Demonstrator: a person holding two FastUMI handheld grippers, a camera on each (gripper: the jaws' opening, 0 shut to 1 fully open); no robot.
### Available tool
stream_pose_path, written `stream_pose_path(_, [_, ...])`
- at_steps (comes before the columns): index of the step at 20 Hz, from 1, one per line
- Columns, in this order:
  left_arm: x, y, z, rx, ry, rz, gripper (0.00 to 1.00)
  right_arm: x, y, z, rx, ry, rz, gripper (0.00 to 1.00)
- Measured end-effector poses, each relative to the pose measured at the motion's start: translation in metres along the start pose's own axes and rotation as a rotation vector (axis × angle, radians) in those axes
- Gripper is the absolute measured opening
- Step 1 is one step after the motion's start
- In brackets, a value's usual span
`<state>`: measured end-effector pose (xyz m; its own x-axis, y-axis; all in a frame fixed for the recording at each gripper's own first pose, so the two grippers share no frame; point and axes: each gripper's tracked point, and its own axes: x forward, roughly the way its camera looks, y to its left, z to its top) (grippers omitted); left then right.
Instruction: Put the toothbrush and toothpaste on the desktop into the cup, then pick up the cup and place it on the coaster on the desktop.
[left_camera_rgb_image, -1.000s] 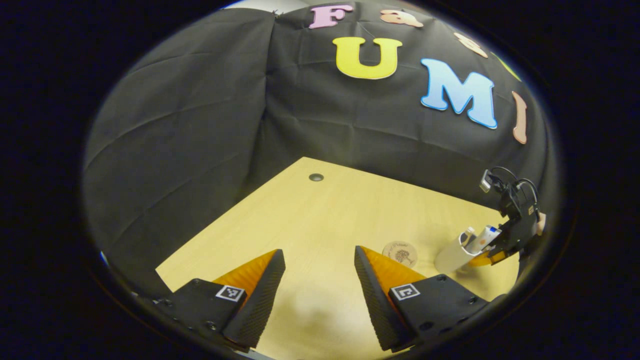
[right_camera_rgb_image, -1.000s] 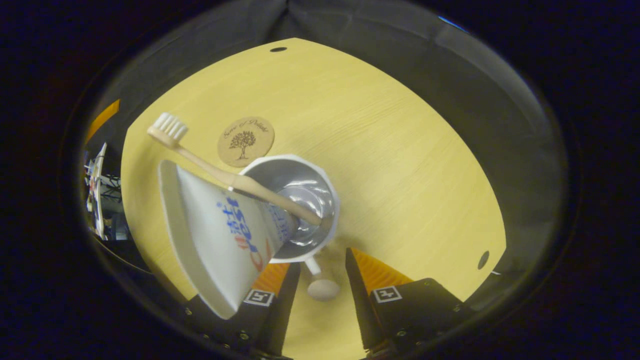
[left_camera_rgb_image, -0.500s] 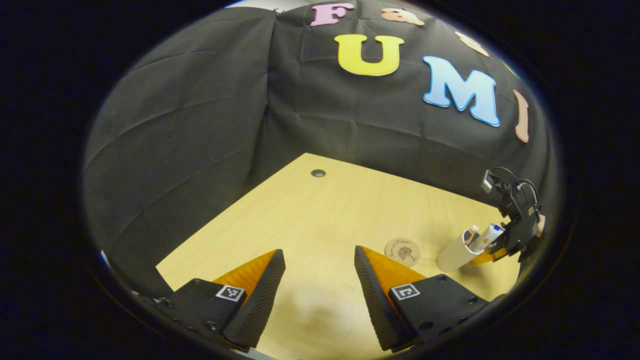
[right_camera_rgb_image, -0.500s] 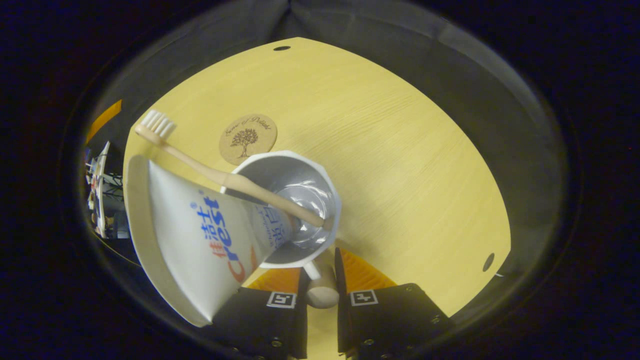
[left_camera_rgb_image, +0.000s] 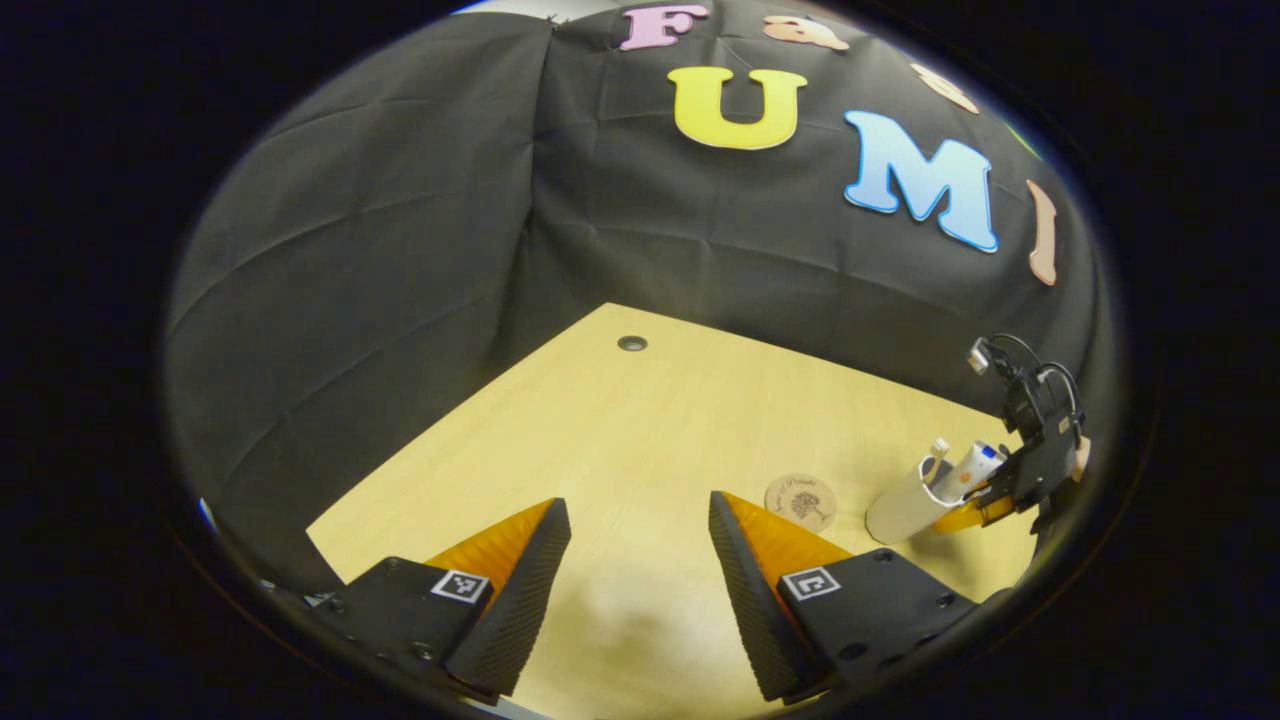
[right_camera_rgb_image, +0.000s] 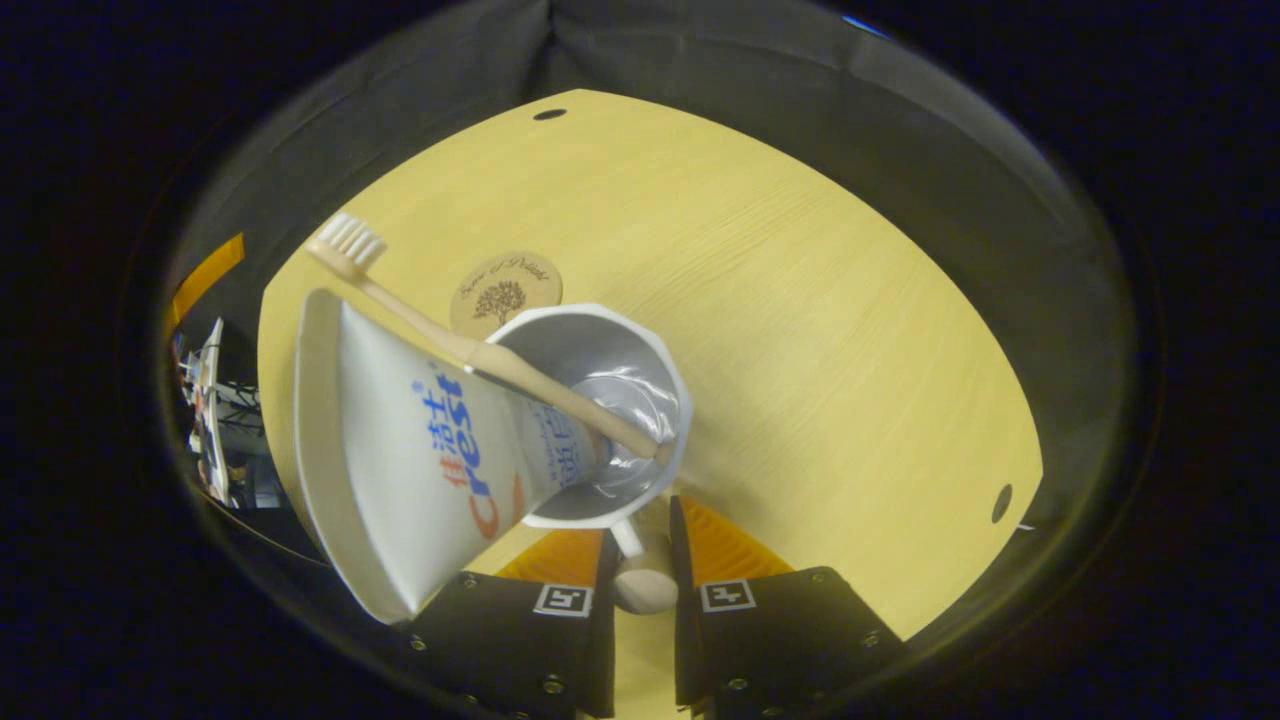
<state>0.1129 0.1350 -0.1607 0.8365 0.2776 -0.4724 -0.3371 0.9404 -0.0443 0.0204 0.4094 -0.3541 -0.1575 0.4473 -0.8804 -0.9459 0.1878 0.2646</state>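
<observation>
The cup (right_camera_rgb_image: 585, 415) is clamped by its handle at twelve o'clock of the right hand-held gripper (right_camera_rgb_image: 640, 560); the left hand-held gripper (left_camera_rgb_image: 640, 570) is held wide.

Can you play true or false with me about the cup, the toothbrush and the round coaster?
1. The toothbrush and the toothpaste are both in the cup. True.
2. The cup is standing on the coaster. False: the coaster is bare, and the cup is beside it, not centred on it.
3. The right tool is closed on the cup's handle. True.
4. The left tool is holding the toothbrush. False: it is open with nothing between its fingers.
5. The toothbrush's bristle end is down inside the cup. False: the bristles stick out above the rim.
</observation>
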Motion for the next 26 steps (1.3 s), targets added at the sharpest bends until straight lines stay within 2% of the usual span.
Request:
stream_pose_path(4, [-0.001,0.0,-0.001,-0.006,0.003,0.008,0.9,0.0,0.017,0.027,0.025,-0.053,0.03,0.24])
stream_pose_path(5, [0.0,0.001,-0.002,-0.009,0.006,0.01,0.9,0.002,0.021,0.032,0.019,-0.059,0.029,0.28])
stream_pose_path(8, [0.0,0.001,-0.002,-0.013,0.009,0.02,0.9,0.001,0.026,0.042,0.013,-0.066,0.016,0.18])
stream_pose_path(13, [0.001,0.003,-0.001,-0.024,0.004,0.033,0.9,0.001,0.031,0.056,0.015,-0.134,-0.012,0.18])
stream_pose_path(15, [0.001,0.004,-0.002,-0.03,0.007,0.037,0.9,-0.005,0.036,0.062,0.037,-0.155,-0.001,0.19])
stream_pose_path(26, [0.001,0.006,-0.002,-0.039,0.007,0.058,0.9,-0.007,0.036,0.063,-0.001,-0.156,0.051,0.18])
